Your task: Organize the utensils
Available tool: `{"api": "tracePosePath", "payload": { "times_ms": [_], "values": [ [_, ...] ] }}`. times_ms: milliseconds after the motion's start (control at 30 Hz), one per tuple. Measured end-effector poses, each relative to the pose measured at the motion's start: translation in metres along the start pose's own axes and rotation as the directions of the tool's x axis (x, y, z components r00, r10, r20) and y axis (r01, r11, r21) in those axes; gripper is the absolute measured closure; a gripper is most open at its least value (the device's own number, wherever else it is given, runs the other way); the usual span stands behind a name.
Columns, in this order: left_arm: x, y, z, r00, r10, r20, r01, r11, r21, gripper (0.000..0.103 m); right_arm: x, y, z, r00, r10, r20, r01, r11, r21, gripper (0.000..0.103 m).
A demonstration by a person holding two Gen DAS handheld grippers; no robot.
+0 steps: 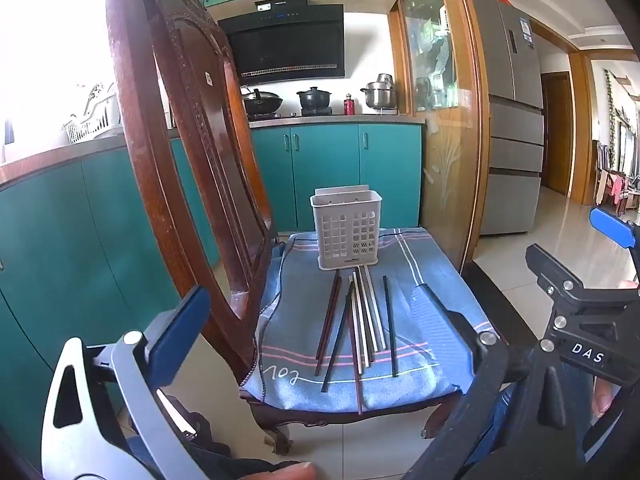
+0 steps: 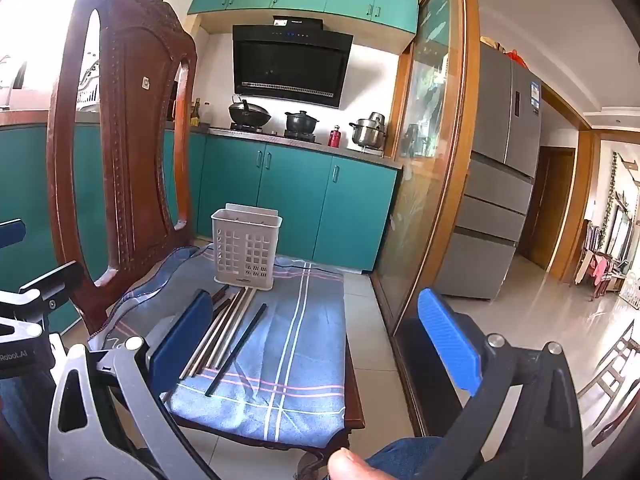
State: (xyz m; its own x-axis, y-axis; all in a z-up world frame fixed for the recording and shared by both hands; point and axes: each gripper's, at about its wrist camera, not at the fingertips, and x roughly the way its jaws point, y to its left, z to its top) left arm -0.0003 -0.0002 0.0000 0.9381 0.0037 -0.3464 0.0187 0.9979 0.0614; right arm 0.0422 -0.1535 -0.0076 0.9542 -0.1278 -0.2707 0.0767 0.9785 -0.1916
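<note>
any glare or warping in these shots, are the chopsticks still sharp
Left wrist view: window at upper left blown out white, chair back bowed by the fisheye, chopsticks sharp. Right wrist view: same glare at top left, door frame curved, chopsticks clear.

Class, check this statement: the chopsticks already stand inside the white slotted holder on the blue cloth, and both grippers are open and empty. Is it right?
Not quite. The chopsticks lie flat on the blue cloth in front of the white slotted holder, as the left wrist view shows. The rest holds: the left gripper and right gripper are open and empty.
</note>
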Motion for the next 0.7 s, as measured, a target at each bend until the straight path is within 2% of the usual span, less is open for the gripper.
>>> {"api": "tracePosePath", "payload": {
  "times_ms": [700],
  "values": [
    [-0.0016,-0.0010,0.0005,1.000,-0.002,-0.006,0.002,1.000,0.009,0.003,-0.0015,-0.0020,-0.0025,1.000,0.001,0.001,-0.001,1.000,0.000,0.003]
  ]
}}
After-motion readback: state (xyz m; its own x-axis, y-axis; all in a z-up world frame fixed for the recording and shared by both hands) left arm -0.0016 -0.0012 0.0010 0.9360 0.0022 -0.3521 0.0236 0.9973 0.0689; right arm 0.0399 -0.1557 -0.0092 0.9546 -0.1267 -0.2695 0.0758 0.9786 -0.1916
